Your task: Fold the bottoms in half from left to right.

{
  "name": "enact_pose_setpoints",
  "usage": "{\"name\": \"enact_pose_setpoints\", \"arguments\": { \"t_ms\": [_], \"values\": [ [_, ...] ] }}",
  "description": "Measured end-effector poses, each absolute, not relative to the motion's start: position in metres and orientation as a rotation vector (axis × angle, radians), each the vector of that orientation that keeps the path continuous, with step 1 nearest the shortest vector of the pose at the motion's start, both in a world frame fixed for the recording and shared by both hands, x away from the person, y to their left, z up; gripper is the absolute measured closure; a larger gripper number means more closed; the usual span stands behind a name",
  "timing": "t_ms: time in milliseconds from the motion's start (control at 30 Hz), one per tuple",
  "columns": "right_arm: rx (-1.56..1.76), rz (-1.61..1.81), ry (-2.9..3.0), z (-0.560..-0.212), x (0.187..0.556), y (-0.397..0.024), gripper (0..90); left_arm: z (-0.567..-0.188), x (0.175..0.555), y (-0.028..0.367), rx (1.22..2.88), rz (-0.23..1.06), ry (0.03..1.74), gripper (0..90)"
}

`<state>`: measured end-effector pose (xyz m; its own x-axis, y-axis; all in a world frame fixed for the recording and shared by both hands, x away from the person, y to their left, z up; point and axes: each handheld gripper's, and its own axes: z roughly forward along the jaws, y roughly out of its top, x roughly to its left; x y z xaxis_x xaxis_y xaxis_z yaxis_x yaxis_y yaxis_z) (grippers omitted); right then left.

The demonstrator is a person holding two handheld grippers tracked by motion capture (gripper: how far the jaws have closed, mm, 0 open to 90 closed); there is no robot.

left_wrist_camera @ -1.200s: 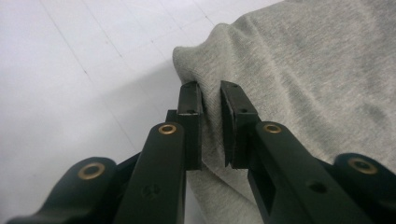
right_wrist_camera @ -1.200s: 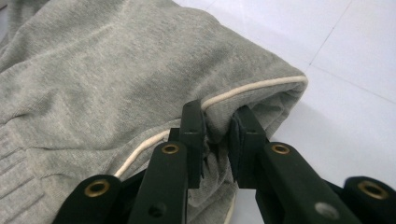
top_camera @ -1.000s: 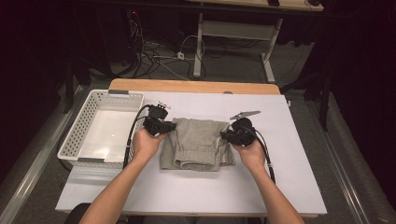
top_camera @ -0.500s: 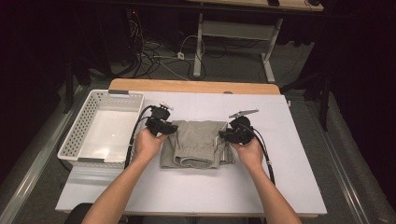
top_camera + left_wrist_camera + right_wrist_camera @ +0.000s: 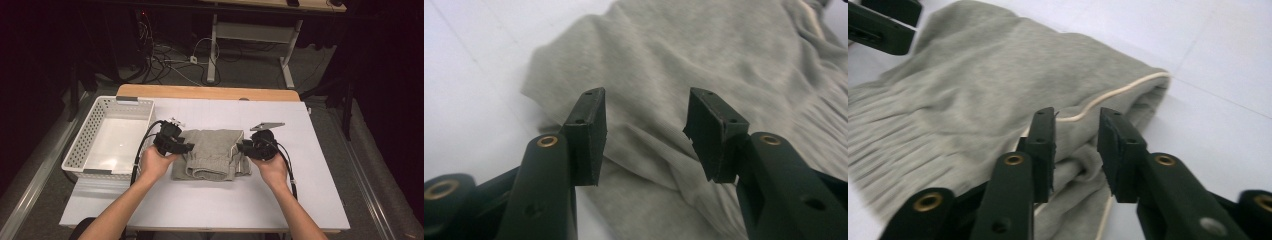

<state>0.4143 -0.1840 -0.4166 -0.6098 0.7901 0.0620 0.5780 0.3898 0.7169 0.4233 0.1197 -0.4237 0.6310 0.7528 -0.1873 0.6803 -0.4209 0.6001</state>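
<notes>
A grey folded garment (image 5: 212,152) lies flat in the middle of the white table (image 5: 200,205). My left gripper (image 5: 186,148) sits at its left edge. In the left gripper view its jaws (image 5: 651,107) have just been opening and stand apart over the cloth (image 5: 724,60), with nothing pinched. My right gripper (image 5: 241,147) is at the garment's right edge. Its jaws (image 5: 1077,127) have just closed a little and still show a gap, with a folded edge (image 5: 973,75) with cream piping lying between them, not squeezed.
A white plastic basket (image 5: 80,145) with nothing in it stands on the table's left side, close to my left hand. Bare table surface lies in front of and to the right of the garment. The left gripper's jaws (image 5: 878,25) show at the top left of the right gripper view.
Both hands have shifted slightly at the garment's two sides, the left one drawing back toward its left edge. The garment stays where it was.
</notes>
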Motion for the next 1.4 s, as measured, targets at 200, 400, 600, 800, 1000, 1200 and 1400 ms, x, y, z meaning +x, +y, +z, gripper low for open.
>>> {"name": "enact_pose_setpoints", "arguments": {
  "t_ms": [200, 400, 600, 800, 1000, 1200, 1400],
  "values": [
    [1.108, 1.059, 2.420, -0.420, 0.395, -0.171, 72.2, -0.426, 0.404, 0.117, 2.202, 0.124, 1.056, 47.6],
    [1.102, 1.022, 2.466, -0.434, 0.389, -0.165, 71.3, -0.439, 0.396, 0.115, 2.228, 0.121, 1.042, 46.9],
    [1.130, 0.971, 2.486, -0.450, 0.389, -0.171, 71.2, -0.447, 0.391, 0.112, 2.252, 0.122, 1.036, 46.8],
    [1.136, 0.965, 2.481, -0.459, 0.388, -0.175, 70.7, -0.449, 0.386, 0.113, 2.256, 0.130, 1.023, 46.8],
    [1.135, 1.024, 2.456, -0.454, 0.385, -0.178, 67.4, -0.447, 0.381, 0.119, 2.195, 0.088, 1.039, 46.8],
    [1.144, 1.091, 2.421, -0.446, 0.380, -0.184, 63.7, -0.443, 0.375, 0.118, 2.204, 0.126, 1.013, 46.8],
    [1.142, 1.172, 2.368, -0.435, 0.369, -0.197, 57.0, -0.443, 0.373, 0.119, 2.195, 0.132, 1.004, 45.4]
  ]
}}
